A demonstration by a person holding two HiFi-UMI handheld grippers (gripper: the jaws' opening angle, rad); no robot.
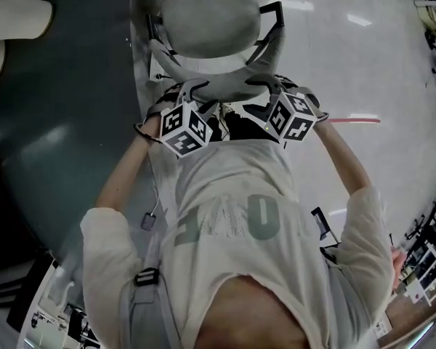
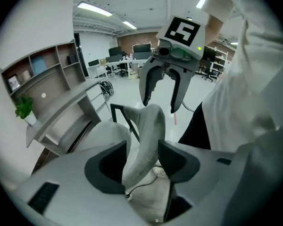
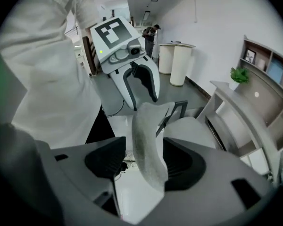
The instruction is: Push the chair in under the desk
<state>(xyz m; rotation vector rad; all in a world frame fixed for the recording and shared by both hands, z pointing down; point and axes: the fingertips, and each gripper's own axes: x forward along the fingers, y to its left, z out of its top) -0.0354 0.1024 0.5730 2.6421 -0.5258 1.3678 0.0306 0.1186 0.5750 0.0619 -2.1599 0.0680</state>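
Floor: a pale glossy floor (image 1: 363, 64) meets a darker grey-green zone (image 1: 65, 122). Only the head view shows that border.
Desk: a pale grey desk with a shelving hutch (image 2: 61, 102) appears at the left of the left gripper view and at the right of the right gripper view. The head view does not show it clearly.
Person: a person in a pale long-sleeved top (image 1: 240, 217) stands behind the chair, both arms stretched forward. The gripper views catch only a sleeve and side.
Chair: a grey fabric office chair (image 1: 207, 17) stands on the pale floor directly ahead of the person, its seat near the desk's front. Whether the seat reaches under the desktop cannot be told.
Backrest: the curved grey backrest (image 2: 148, 131) has its top edge running through both grippers.
Left gripper: the left gripper (image 2: 141, 160) has its jaws spread wide and straddles the backrest's top edge without clamping it. The head view shows mostly its marker cube.
Right gripper: the right gripper (image 3: 146, 161) is likewise wide apart, astride the same edge and not squeezing it.
Far room: only the right gripper view shows two white cylindrical stands (image 3: 177, 62). Only the left gripper view shows distant rows of workstations (image 2: 132, 55).
Shelf compartments: one holds a small framed picture (image 2: 12, 82) and the next a blue panel (image 2: 37, 64). A small green plant (image 2: 23, 108) stands on the ledge below.
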